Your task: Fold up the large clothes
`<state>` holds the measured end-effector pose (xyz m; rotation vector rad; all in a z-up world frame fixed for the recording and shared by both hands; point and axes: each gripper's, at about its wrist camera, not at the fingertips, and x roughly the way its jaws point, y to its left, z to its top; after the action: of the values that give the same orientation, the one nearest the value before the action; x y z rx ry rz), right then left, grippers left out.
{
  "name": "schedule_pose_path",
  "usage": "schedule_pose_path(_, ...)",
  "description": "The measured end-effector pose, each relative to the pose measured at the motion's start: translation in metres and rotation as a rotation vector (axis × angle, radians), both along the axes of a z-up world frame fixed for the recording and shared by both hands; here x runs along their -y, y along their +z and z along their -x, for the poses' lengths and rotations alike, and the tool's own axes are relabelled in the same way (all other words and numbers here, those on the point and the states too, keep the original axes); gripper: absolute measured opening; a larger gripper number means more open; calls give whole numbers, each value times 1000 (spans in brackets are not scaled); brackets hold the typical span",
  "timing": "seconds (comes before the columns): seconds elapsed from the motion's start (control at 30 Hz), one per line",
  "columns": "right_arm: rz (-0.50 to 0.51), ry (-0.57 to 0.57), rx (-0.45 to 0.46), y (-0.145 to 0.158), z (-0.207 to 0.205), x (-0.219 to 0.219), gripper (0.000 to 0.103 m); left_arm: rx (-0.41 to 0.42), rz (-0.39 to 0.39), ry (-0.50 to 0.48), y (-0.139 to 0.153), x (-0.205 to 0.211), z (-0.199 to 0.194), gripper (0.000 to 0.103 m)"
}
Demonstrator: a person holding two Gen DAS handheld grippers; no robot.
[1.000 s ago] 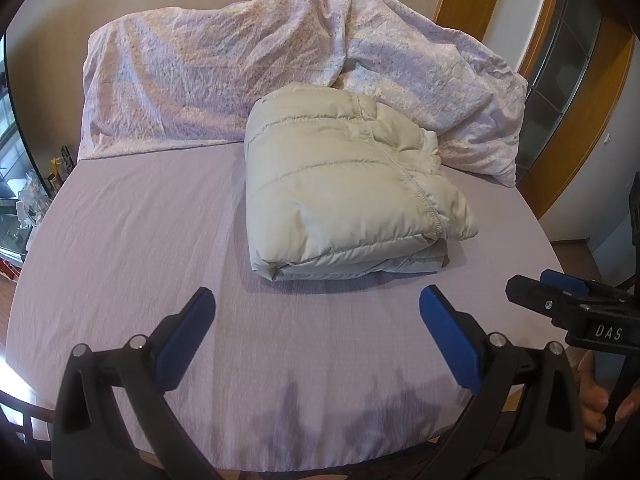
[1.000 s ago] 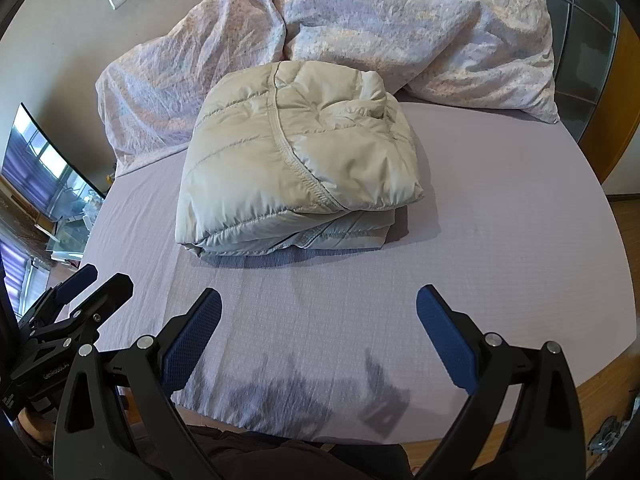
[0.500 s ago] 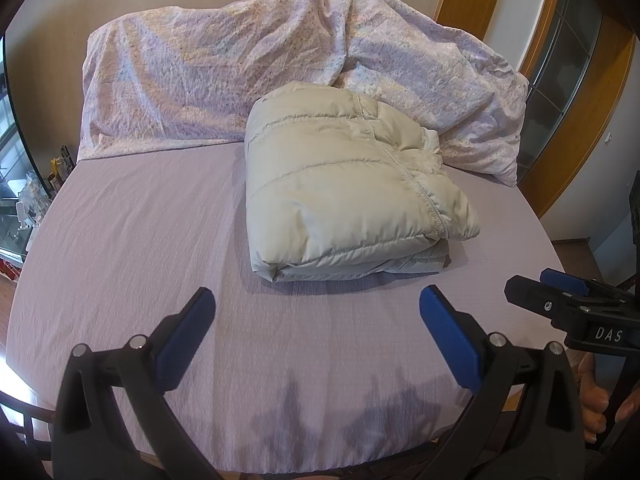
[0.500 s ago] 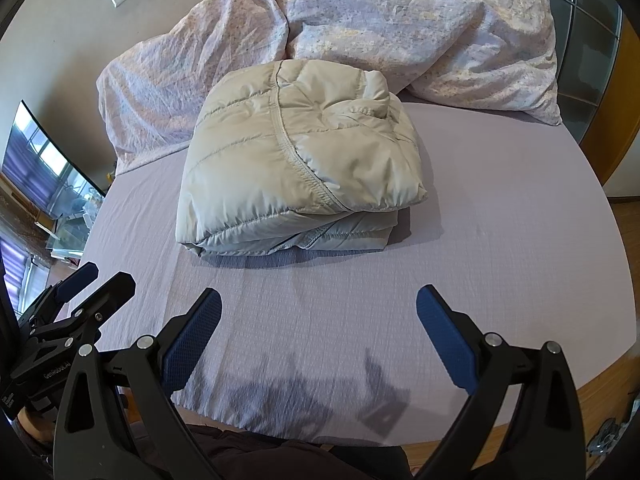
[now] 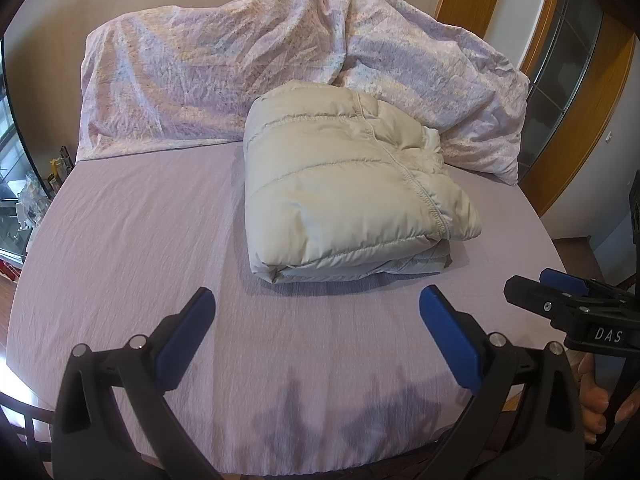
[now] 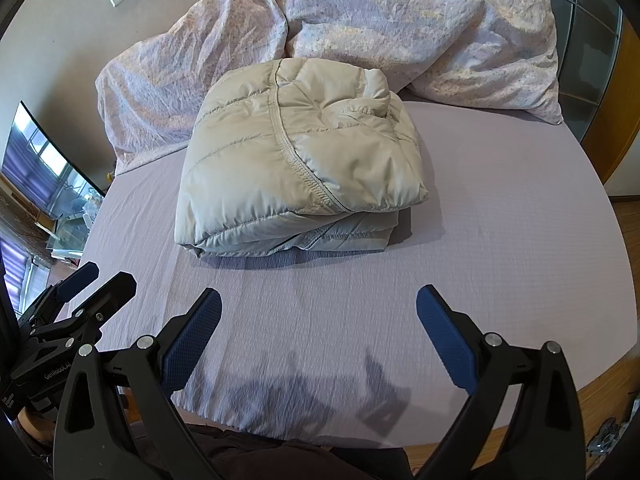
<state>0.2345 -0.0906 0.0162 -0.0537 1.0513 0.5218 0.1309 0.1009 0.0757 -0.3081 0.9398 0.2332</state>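
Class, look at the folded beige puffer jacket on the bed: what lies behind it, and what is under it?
Behind the jacket lies a crumpled floral duvet, touching its far edge. Under it is the lilac sheet; the patch beneath is covered.

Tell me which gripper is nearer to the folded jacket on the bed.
Neither clearly; from these views I cannot tell. The left gripper and the right gripper both hang open over the sheet, short of the jacket's near edge, side by side, touching nothing.
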Motion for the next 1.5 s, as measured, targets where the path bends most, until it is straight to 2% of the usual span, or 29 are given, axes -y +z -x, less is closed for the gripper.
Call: schedule_pose_path(1.5,0,3,-3,1,-4,1,100,-13,1,-6,-5,-3,-7,101)
